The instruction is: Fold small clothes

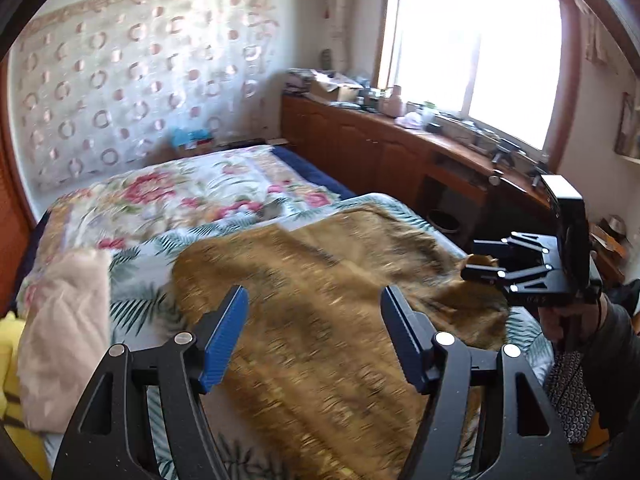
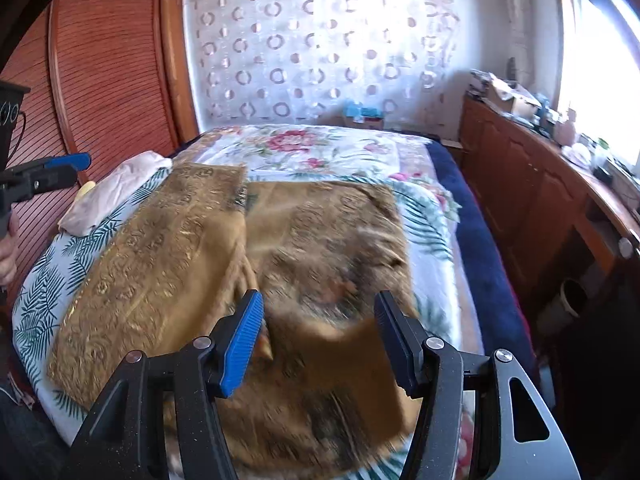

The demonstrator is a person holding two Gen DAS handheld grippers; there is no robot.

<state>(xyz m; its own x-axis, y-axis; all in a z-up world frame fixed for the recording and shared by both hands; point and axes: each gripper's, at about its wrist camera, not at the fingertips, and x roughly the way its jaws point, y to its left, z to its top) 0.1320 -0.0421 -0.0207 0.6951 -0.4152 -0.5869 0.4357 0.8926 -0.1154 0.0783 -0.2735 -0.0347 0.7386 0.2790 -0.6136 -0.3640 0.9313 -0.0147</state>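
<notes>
A golden-brown patterned garment (image 1: 320,300) lies spread on the bed; it also shows in the right wrist view (image 2: 192,264). Its right part is blurred from motion. My left gripper (image 1: 314,336) hovers open and empty above the garment's near part. My right gripper (image 2: 318,336) is open just above the garment's near right part, with cloth below and between the fingers but not clamped. In the left wrist view the right gripper (image 1: 470,260) sits at the garment's right edge, by a raised bit of cloth.
The bed has a palm-leaf sheet (image 2: 40,280) and a floral quilt (image 2: 304,148) behind. A folded pale pink cloth (image 1: 60,332) lies at the bed's left edge, with something yellow (image 1: 8,380) beside it. A wooden cabinet (image 1: 380,144) with clutter runs along the right under the window.
</notes>
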